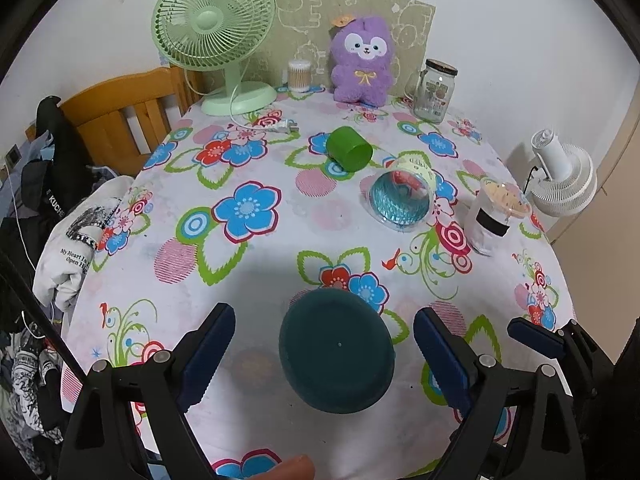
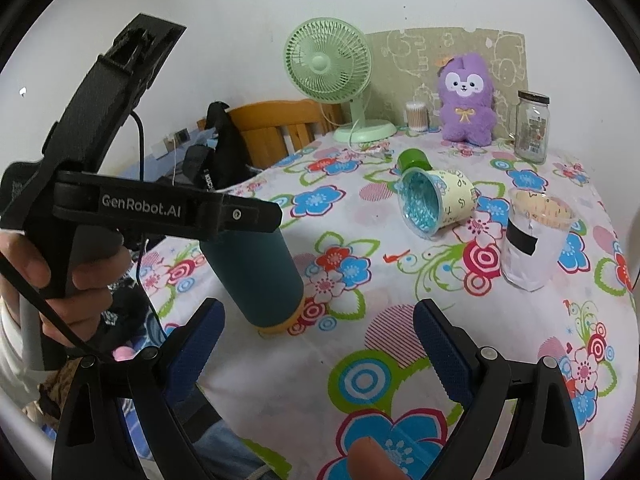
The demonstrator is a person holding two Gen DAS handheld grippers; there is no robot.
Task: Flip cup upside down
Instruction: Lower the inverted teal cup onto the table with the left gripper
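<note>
A dark teal cup (image 1: 338, 350) stands upside down on the flowered tablecloth (image 1: 248, 264), its flat base facing up; in the right wrist view the cup (image 2: 256, 276) shows an orange rim against the cloth. My left gripper (image 1: 324, 354) is open, its blue pads on either side of the cup without touching it. In the right wrist view the left gripper's body (image 2: 160, 208) hovers over the cup's top. My right gripper (image 2: 320, 354) is open and empty, to the right of the cup above the cloth.
A green cup (image 1: 349, 148) and a yellow paper cup (image 1: 402, 196) lie on their sides mid-table. A clear cup with a white label (image 1: 494, 216) stands right. A green fan (image 1: 216, 36), purple plush (image 1: 362, 62), glass jar (image 1: 434, 90) and cotton swabs (image 1: 299, 76) line the back.
</note>
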